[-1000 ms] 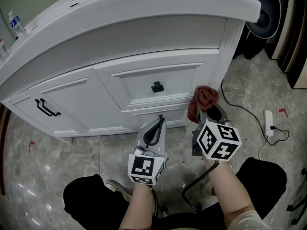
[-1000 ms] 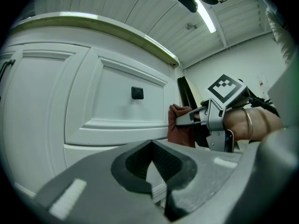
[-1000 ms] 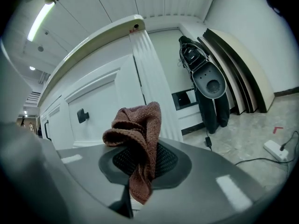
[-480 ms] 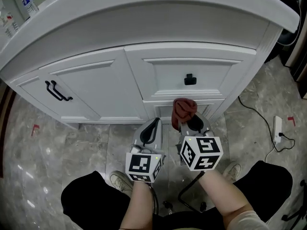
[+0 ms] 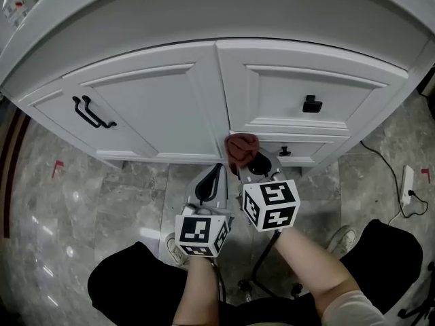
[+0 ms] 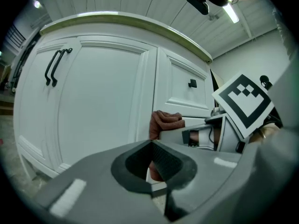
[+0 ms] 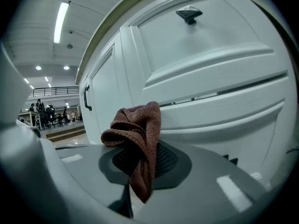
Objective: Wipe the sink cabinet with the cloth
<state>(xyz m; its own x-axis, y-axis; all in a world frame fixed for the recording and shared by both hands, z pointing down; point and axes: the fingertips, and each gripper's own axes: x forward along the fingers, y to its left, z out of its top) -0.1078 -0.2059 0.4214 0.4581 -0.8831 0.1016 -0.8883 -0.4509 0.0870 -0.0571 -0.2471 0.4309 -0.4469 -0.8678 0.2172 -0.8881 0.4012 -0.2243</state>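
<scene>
The white sink cabinet (image 5: 204,107) fills the upper head view, with a door on the left and two drawers on the right. My right gripper (image 5: 246,160) is shut on a reddish-brown cloth (image 5: 240,147), bunched up above the jaws. The cloth is at the cabinet's lower front, by the upright between the door and the lower drawer; contact is unclear. In the right gripper view the cloth (image 7: 138,127) hangs folded over the shut right gripper (image 7: 140,169). My left gripper (image 5: 214,178) is shut and empty, just left of and below the cloth (image 6: 164,122). The left gripper (image 6: 152,169) faces the door.
The door carries a black bar handle (image 5: 92,113). The upper drawer has a black knob (image 5: 312,104), the lower one a smaller knob (image 5: 284,151). A white power strip and cable (image 5: 406,182) lie on the marble floor at the right. The person's legs and a shoe (image 5: 340,240) are below.
Both grippers have moved left along the cabinet front, from the right corner to the upright between door and drawers. The cloth stays in the right gripper.
</scene>
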